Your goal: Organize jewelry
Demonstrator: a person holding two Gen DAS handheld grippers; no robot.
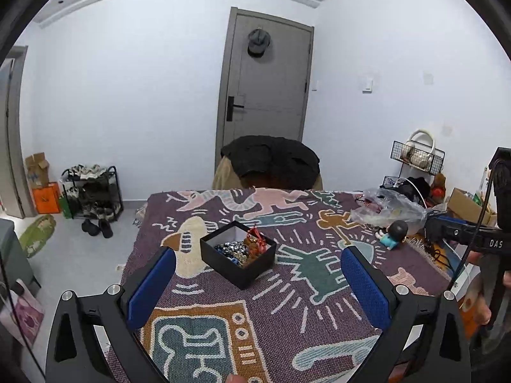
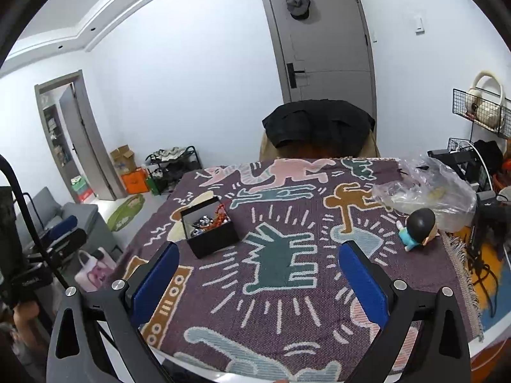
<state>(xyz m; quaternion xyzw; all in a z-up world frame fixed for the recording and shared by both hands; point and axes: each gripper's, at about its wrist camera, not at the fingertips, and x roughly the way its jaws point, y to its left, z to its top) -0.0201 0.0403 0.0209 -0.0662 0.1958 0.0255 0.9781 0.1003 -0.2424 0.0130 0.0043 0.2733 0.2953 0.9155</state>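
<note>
Left wrist view shows your left gripper spread wide and empty, like the right gripper. Beads and red trinkets already lie in the open black square box on the patterned woven cloth; whether sorting remains, I cannot tell.

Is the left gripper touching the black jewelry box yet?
Apart. Left wrist view: left gripper open, patterned cloth visible between its fingers and black jewelry box.

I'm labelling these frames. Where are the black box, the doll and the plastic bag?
black box [image 1: 246, 271]: left wrist view, near front wall
doll [image 2: 418, 228]: right wrist view, dark head
plastic bag [image 2: 434, 191]: right wrist view, crumpled middle
</note>
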